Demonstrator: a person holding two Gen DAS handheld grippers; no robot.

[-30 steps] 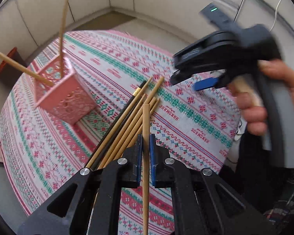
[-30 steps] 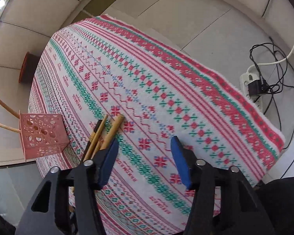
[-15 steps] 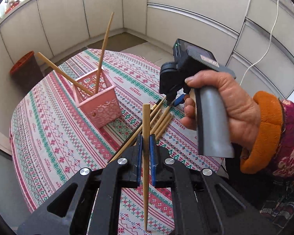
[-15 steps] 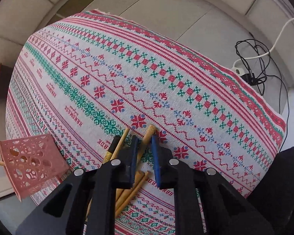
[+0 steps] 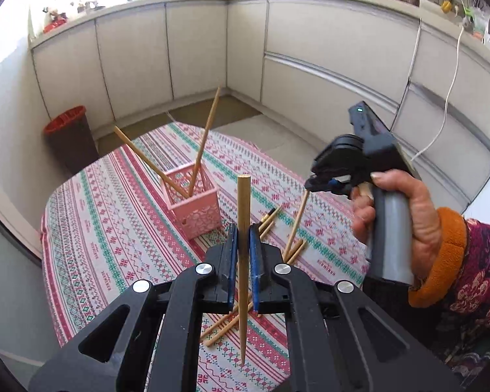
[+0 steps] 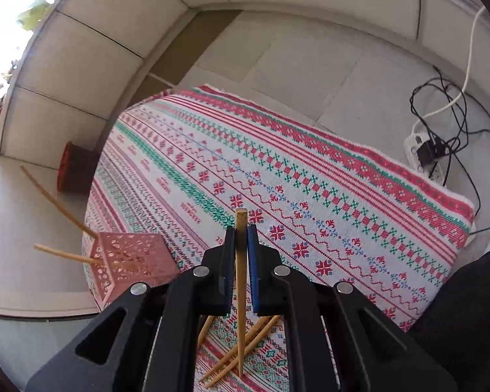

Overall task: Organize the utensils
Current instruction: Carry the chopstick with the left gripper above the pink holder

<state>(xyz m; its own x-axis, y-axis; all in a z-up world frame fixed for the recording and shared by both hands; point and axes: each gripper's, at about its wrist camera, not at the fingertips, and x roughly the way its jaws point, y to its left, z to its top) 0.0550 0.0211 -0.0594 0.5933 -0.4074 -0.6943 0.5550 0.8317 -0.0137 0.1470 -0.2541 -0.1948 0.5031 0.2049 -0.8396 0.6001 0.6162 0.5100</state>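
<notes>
**Above the patterned cloth: each gripper w/ one chopstick**

Above the near edge of the red, green and white woven tablecloth (image 5: 121,228), the left black two-finger gripper (image 5: 241,254) is clenched on a round light-wood chopstick (image 5: 243,202), blunt end up, thin tip pointing down toward the cloth. In the left wrist view the right black gripper (image 5: 313,184), held by a hand (image 5: 405,225) w/ an orange cuff, is over the cloth's right side; a second wooden chopstick (image 5: 297,219) hangs slanted from its tips.

In the right wrist view, the right gripper's (image 6: 241,254) jaws have just been closing and now pinch that square-topped wooden chopstick (image 6: 241,228) between the blue pads; tip points down at the cloth.

The pink perforated plastic square basket (image 5: 196,205) stands approx mid-cloth, toward the left edge, w/ two wooden chopsticks (image 5: 205,137) leaning out of it in a V. A loose pile of wooden chopsticks (image 6: 245,346), incl. one dark stick w/ a gold band (image 5: 268,217), lies on the cloth near the near edge, just beside the basket and under both grippers.

A red-rimmed dark bin (image 5: 70,134) stands on the floor beyond the far left corner; a white power strip w/ black cables (image 6: 424,153) lies on the floor off the right edge.
</notes>
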